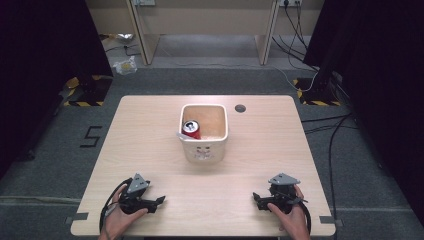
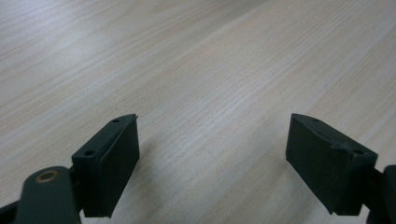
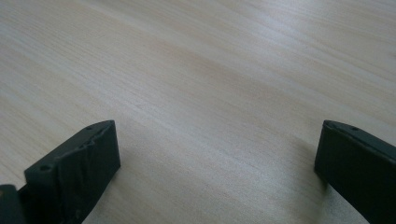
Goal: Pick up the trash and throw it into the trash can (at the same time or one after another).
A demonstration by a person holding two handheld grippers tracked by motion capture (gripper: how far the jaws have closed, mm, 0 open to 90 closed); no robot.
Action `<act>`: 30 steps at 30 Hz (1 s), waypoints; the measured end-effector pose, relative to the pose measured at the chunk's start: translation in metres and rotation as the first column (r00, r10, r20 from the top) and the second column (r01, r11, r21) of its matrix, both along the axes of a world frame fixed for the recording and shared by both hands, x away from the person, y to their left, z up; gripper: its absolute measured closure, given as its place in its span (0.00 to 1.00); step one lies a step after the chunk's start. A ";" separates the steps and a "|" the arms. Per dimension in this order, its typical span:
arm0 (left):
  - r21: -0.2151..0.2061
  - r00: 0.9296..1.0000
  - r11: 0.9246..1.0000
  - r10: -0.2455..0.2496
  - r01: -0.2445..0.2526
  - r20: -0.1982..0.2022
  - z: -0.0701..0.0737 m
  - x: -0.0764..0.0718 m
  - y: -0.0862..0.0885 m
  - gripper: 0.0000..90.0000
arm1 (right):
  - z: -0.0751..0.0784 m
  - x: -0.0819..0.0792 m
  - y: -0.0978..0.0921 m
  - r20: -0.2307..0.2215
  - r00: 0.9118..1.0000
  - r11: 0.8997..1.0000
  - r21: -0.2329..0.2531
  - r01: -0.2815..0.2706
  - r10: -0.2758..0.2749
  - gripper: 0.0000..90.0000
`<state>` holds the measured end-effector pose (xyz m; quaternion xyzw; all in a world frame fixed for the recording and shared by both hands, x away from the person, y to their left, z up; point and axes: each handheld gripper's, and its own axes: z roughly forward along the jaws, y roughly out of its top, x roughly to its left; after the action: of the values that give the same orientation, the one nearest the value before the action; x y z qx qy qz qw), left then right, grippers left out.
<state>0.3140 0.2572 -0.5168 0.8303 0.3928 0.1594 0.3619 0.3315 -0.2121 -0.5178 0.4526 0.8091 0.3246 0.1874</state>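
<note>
A white square bin (image 1: 204, 150) stands in the middle of the light wooden table (image 1: 150, 130), and a red drink can (image 1: 191, 129) sits inside it at the left. My left gripper (image 1: 159, 202) rests near the table's front left, held by a hand, pointing right. Its black jaws stand wide apart over bare wood, so the left gripper (image 2: 212, 163) is open and holds nothing. My right gripper (image 1: 257, 199) rests at the front right, pointing left. It is open too, and between the right gripper (image 3: 217, 172) jaws lies bare wood.
A small dark round hole (image 1: 240, 108) marks the table behind the bin at the right. Grey carpet surrounds the table. Desk legs, cables (image 1: 320, 125) and crumpled litter (image 1: 125, 65) lie beyond the far edge. Dark curtains hang at both sides.
</note>
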 end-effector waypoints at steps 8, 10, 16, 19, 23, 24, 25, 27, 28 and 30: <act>0.008 1.000 1.000 0.007 -0.007 -0.007 -0.003 -0.002 0.000 0.19 | 0.000 0.000 0.000 0.000 1.000 1.000 0.000 0.000 0.000 0.00; 0.004 1.000 1.000 0.009 -0.009 -0.009 -0.003 -0.003 0.001 0.19 | 0.000 0.000 0.000 0.000 1.000 1.000 0.000 0.000 0.000 0.00; -0.012 1.000 1.000 0.017 -0.017 0.006 -0.006 -0.008 0.004 0.17 | 0.000 0.000 0.000 0.001 1.000 1.000 0.000 0.004 -0.004 0.01; -0.021 1.000 1.000 0.020 -0.020 0.017 -0.007 -0.010 0.006 0.17 | 0.000 0.000 0.000 0.001 1.000 1.000 0.000 0.004 -0.004 0.01; -0.016 0.999 0.999 0.028 -0.028 0.014 -0.007 -0.012 0.007 0.17 | 0.000 -0.001 0.000 0.001 1.000 1.000 0.000 0.005 -0.005 0.01; -0.016 0.999 0.999 0.030 -0.030 0.012 -0.006 -0.013 0.007 0.17 | 0.000 -0.001 0.000 0.001 1.000 1.000 0.000 0.004 -0.004 0.01; -0.016 0.999 0.999 0.031 -0.030 0.013 -0.007 -0.013 0.007 0.17 | 0.000 -0.001 0.000 0.001 1.000 1.000 0.000 0.005 -0.005 0.01; -0.017 0.999 0.999 0.031 -0.031 0.013 -0.007 -0.013 0.007 0.17 | 0.000 -0.001 0.000 0.002 1.000 1.000 0.000 0.004 -0.004 0.01; -0.015 0.999 0.999 0.031 -0.031 0.012 -0.006 -0.013 0.007 0.17 | 0.000 -0.001 0.000 0.002 1.000 1.000 0.000 0.004 -0.004 0.01; -0.015 0.999 0.999 0.031 -0.031 0.012 -0.007 -0.013 0.007 0.17 | 0.000 -0.001 0.000 0.000 1.000 1.000 -0.001 0.004 -0.004 0.01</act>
<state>0.3013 0.2645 -0.5233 0.8204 0.4045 0.1673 0.3680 0.3309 -0.2116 -0.5179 0.4542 0.8082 0.3241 0.1885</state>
